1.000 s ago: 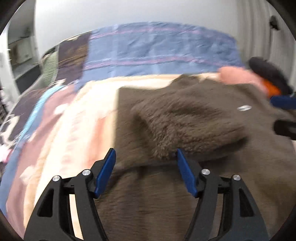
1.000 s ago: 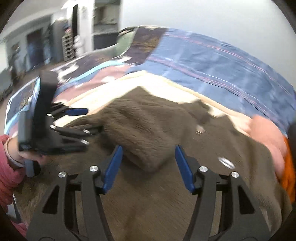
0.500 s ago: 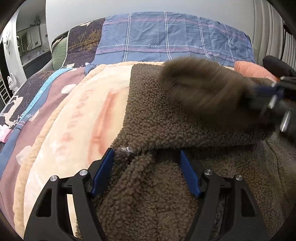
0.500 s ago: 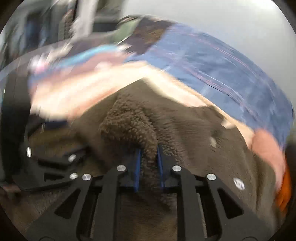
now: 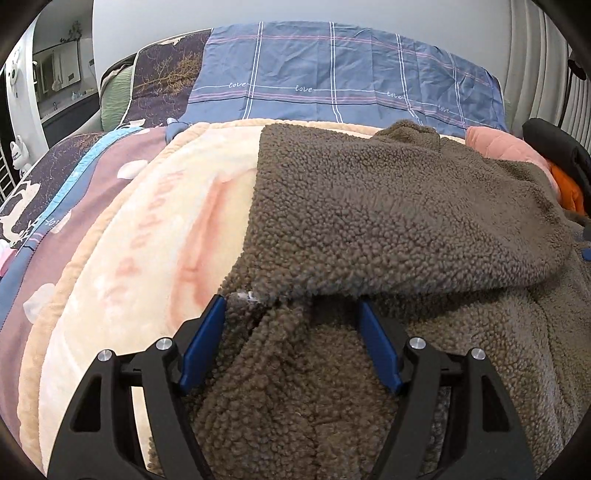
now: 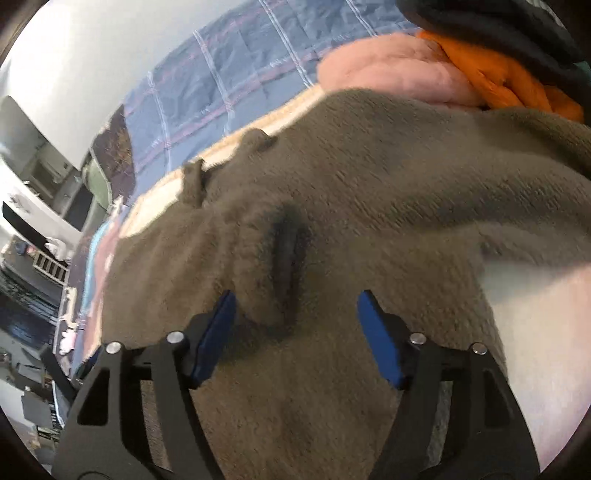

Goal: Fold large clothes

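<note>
A large brown fleece jacket (image 5: 388, 221) lies spread on a cream and pink blanket (image 5: 155, 240) on the bed. One sleeve (image 5: 424, 229) lies folded across the jacket's body. My left gripper (image 5: 291, 317) is open and rests low over the jacket's left edge, its blue pads on either side of a fleece fold. My right gripper (image 6: 295, 314) is open and empty, close above the jacket (image 6: 369, 206), in a tilted, blurred view.
A blue plaid sheet (image 5: 332, 81) covers the head of the bed. Pink (image 6: 388, 70), orange (image 6: 498, 85) and black (image 6: 498, 22) clothes are piled at the jacket's far right. A dark patterned quilt (image 5: 55, 177) lies at the left, with room furniture beyond.
My right gripper closed on the sleeve, carried it across the jacket, and has now opened and let it go. My left gripper stayed open at the jacket's left edge.
</note>
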Demonstrator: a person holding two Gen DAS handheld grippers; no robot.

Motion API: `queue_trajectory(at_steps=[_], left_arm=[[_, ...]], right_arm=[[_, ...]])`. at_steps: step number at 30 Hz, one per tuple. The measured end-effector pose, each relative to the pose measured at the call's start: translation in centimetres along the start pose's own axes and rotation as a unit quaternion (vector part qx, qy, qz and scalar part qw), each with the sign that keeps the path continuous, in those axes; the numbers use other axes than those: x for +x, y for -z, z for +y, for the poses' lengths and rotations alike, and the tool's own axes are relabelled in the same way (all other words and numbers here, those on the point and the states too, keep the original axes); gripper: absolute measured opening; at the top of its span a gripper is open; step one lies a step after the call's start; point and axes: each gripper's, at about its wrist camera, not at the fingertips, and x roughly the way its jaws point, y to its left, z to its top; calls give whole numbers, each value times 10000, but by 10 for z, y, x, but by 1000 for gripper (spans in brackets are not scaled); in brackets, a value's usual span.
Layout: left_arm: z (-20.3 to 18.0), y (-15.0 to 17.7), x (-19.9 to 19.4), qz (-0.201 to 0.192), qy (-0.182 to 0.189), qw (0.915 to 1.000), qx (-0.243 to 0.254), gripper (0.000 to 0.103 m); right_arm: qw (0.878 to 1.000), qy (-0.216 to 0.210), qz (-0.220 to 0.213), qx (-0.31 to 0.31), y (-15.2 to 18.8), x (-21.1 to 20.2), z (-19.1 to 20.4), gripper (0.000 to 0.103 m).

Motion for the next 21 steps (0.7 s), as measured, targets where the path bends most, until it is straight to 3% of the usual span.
queue_trajectory(at_steps=[4,5,6,7,9,12,14,17,19,21], left_arm=[[0,0,1,3,-26,10000,23,73],[0,0,1,7,-35,10000,32,73],[0,0,2,22,-39,10000,38,73],[0,0,3,39,-33,10000,38,73],[-1,0,5,71,-34,10000,45,73],[-1,-1,4,81,-10,10000,53,73],[2,-3,-3,97,75,9999,68,73],[1,-1,-22,50,115,9992,368,73],[1,2,-37,-40,232,9983,535,73],[2,2,-50,-75,346,9978,564,73]], right_arm=[[9983,-26,-4,-585,-18,30,34,73],[9971,124,1,-748,-24,39,37,67],[9899,731,55,-1211,-23,62,49,40],[9839,1065,180,-1425,-21,83,46,40],[9866,1012,200,-1267,-15,99,36,42],[9961,418,146,-768,-17,69,22,51],[9976,303,-38,-614,-14,36,8,58],[9929,682,-775,-588,-6,-34,-30,63],[9831,1255,-1278,-377,2,-83,-73,69],[9651,1938,-1756,161,13,-131,-127,75]])
